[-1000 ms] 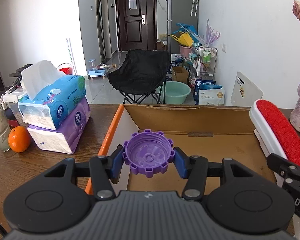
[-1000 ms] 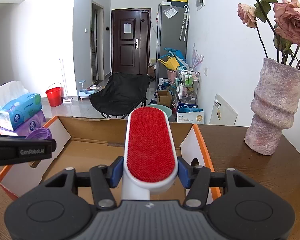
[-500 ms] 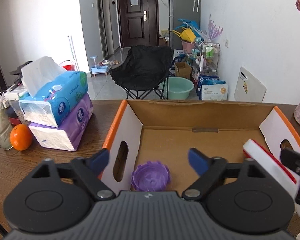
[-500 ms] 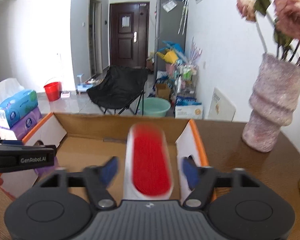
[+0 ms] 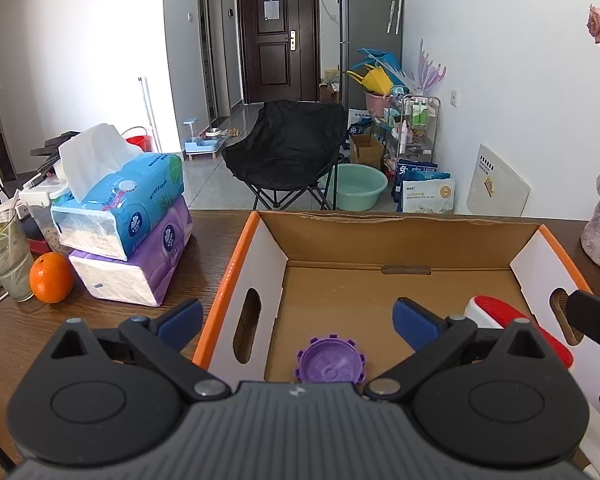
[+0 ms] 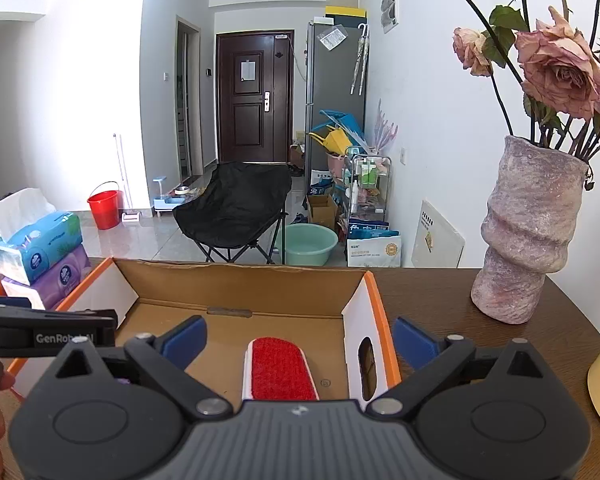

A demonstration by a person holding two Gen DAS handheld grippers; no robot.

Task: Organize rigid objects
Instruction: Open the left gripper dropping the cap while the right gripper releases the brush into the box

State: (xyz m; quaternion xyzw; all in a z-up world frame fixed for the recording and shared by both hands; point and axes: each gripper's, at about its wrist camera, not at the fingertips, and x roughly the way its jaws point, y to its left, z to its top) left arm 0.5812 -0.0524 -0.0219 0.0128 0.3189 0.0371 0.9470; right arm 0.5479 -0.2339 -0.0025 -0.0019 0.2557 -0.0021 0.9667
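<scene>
The purple cap lies flat on the floor of the cardboard box, near its front left corner, beneath and between the jaws of the left gripper, which touch nothing. Those jaws have just been opening and now stand wide, released, one blue pad outside the box's left wall and the other over the box floor. At about three o'clock from the cap, the red lint brush rests in the box along the right wall, red face up.

In the right wrist view, the right gripper has likewise just been opening; its jaws are spread wide and grasp nothing, with the lint brush lying loose on the box floor below the gap. The right pad hangs outside the box's orange-edged right wall. At nine o'clock, part of the left gripper's black body comes into view.

The box sits on a dark wooden table. At ten o'clock from the left gripper, two tissue packs are stacked, with an orange just beside them and a glass next to that. At two o'clock from the right gripper stands a mottled pink vase of faded roses.
</scene>
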